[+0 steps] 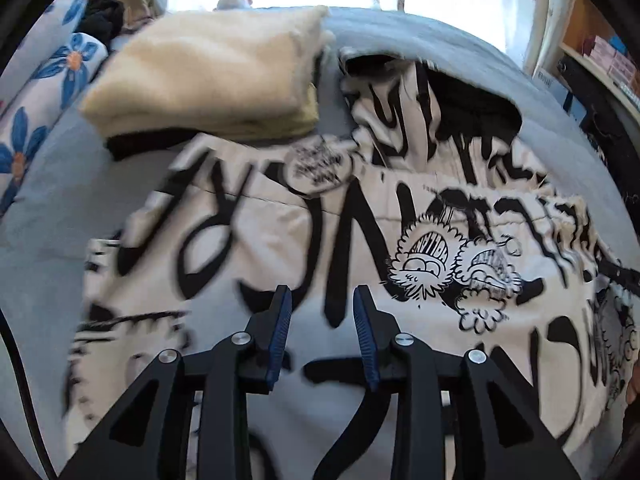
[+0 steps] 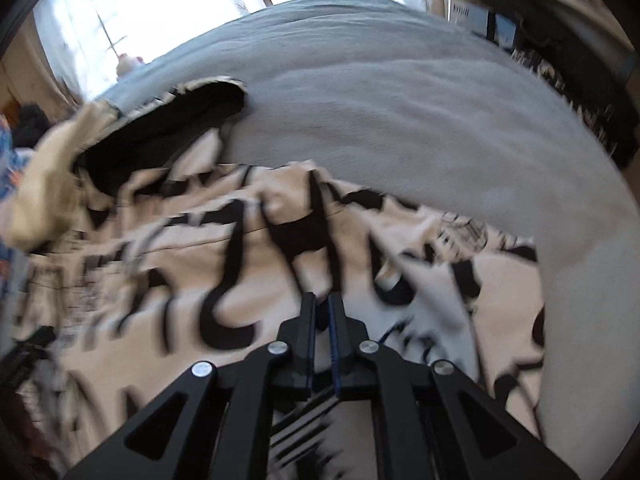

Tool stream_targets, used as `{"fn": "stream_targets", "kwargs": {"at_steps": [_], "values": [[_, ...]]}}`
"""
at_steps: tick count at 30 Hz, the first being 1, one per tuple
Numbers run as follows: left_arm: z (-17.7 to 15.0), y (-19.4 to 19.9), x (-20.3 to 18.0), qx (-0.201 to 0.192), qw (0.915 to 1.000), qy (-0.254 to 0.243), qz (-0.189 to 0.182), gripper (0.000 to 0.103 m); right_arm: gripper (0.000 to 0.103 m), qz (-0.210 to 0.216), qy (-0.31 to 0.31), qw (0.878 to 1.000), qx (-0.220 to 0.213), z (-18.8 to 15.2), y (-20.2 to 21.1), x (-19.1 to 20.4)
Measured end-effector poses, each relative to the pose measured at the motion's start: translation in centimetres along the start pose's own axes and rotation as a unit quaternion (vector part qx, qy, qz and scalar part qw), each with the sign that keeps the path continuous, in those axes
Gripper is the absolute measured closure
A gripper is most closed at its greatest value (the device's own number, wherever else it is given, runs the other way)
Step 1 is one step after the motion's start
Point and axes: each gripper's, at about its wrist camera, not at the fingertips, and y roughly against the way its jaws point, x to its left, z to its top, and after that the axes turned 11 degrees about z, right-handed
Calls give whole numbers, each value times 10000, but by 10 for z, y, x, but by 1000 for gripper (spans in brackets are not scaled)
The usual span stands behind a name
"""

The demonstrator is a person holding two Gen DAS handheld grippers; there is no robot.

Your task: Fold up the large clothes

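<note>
A large cream hoodie with black graffiti print and cartoon faces [image 1: 280, 232] lies spread on a grey bed, its dark-lined hood [image 1: 452, 96] at the far side. My left gripper [image 1: 322, 292] is open and empty, just above the hoodie's middle. In the right wrist view the same hoodie [image 2: 192, 264] fills the lower half, blurred by motion. My right gripper [image 2: 322, 300] is shut on a fold of the hoodie's fabric, which rises in a ridge from the jaws.
A folded cream garment [image 1: 216, 76] lies on the bed behind the hoodie at left. A blue-flowered pillow [image 1: 52, 88] is at far left. Bare grey bedding [image 2: 400, 100] stretches beyond the hoodie. Shelves [image 1: 600, 60] stand at right.
</note>
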Motion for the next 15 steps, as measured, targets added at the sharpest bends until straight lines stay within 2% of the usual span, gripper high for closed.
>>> {"fn": "stream_targets", "kwargs": {"at_steps": [2,4,5,7,11,13,15], "values": [[-4,18,12,-83,9999,82,0,69,93,150,49,9999,-44,-10,16,10],[-12,39,24,-187,9996,196,-74,57,93,281,202,9994,-76,-23,30,26],[-19,50,30,-241,9993,266,-105,56,93,381,291,9988,-82,-32,37,36],[-30,62,38,-261,9990,346,-137,55,93,552,448,9975,-61,-49,45,53],[-63,69,51,-53,9988,425,-217,55,92,737,940,9928,115,-86,48,87],[-83,64,56,81,9991,401,-76,55,92,740,1117,9907,248,-104,42,92],[-101,50,66,337,9982,430,238,55,92,585,1138,9908,447,-116,29,87]]}}
